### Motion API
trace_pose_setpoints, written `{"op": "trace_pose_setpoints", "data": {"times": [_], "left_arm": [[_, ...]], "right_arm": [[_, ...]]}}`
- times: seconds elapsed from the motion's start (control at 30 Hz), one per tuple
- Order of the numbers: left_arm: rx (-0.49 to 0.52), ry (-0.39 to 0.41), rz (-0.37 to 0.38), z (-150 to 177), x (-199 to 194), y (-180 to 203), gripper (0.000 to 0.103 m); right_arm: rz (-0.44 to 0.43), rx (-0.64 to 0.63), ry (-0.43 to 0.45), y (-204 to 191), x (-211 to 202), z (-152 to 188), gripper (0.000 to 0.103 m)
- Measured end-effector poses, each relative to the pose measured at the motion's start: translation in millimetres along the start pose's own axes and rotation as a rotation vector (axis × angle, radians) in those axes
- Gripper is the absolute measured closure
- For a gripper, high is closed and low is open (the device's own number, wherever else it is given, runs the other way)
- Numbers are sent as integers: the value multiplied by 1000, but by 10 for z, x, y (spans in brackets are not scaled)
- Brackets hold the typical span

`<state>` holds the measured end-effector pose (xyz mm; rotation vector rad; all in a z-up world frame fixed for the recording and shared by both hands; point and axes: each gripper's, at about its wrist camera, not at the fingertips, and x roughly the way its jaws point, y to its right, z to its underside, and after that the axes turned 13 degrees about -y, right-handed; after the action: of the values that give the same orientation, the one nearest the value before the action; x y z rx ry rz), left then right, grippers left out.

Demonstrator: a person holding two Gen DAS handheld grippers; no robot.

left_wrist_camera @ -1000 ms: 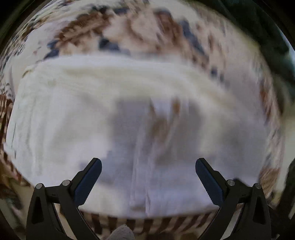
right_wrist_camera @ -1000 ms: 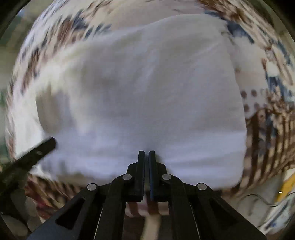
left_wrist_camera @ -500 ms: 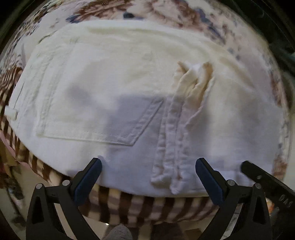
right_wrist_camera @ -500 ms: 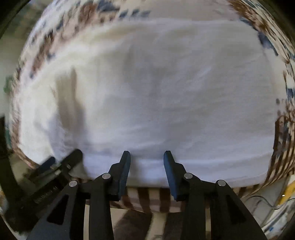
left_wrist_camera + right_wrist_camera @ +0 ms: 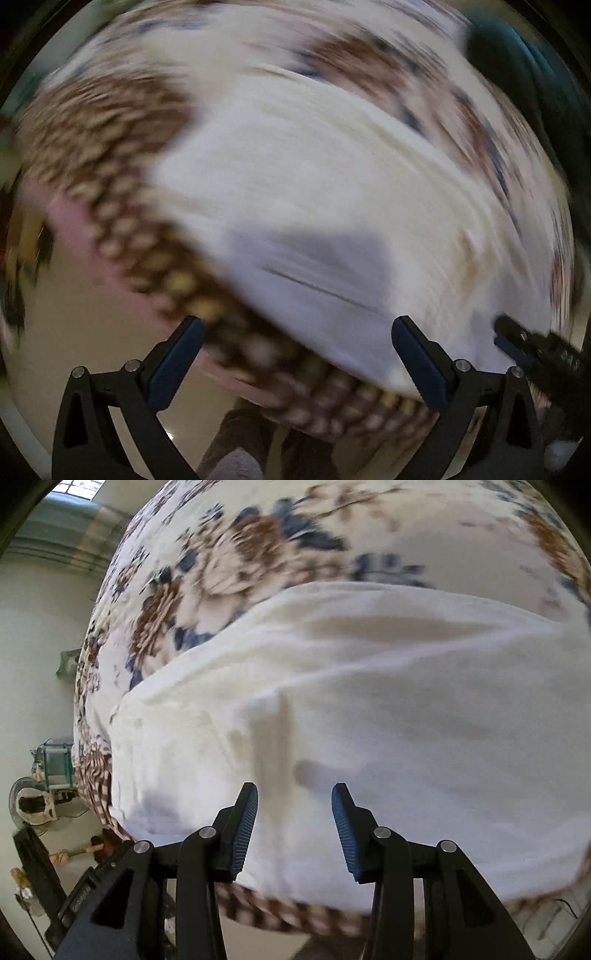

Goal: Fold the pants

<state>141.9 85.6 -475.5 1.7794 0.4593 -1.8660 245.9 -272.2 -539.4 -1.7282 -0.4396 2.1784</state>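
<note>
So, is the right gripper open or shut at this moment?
Open. The right gripper shows a clear gap between its blue pads, with the white pants visible through it and nothing held.

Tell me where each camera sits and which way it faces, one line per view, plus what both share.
Left wrist: on the left gripper, looking forward and down at the blurred white cotton pants on the floral brown-and-blue bedspread; its open fingers and the right gripper show.
Right wrist: on the right gripper, looking across the pants and bedspread; its open fingers show.
Shared: pants and bedspread.
</note>
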Motion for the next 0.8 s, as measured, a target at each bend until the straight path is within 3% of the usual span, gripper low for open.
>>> {"op": "trace_pose_setpoints", "data": {"times": [0.1, 0.17, 0.23, 0.27, 0.33, 0.37, 0.5, 0.63, 0.8], "left_arm": [[-166, 23, 2, -24, 11, -366, 0], [-273, 13, 26, -173, 110, -691, 0], [-346, -12, 98, -272, 160, -889, 2], [-367, -15, 154, -326, 187, -947, 11], [-361, 16, 255, -405, 181, -979, 41], [-327, 38, 292, -437, 168, -945, 80], [-207, 139, 293, -405, -47, -778, 89], [-119, 218, 326, -348, -250, -597, 91], [-64, 239, 325, -738, -223, -453, 91]], "right_arm": [[-92, -24, -82, -236, 300, -141, 58], [-75, -34, -70, -242, 258, -100, 58], [-58, -31, -71, -232, 250, -66, 58], [-51, -15, -73, -194, 255, -53, 58], [-36, 17, -74, -179, 346, -86, 58], [-19, 39, -73, -221, 428, -115, 58], [-12, 78, -76, -204, 508, -197, 58], [18, 58, -58, -230, 468, -176, 58], [25, 51, -61, -267, 457, -159, 58]]}}
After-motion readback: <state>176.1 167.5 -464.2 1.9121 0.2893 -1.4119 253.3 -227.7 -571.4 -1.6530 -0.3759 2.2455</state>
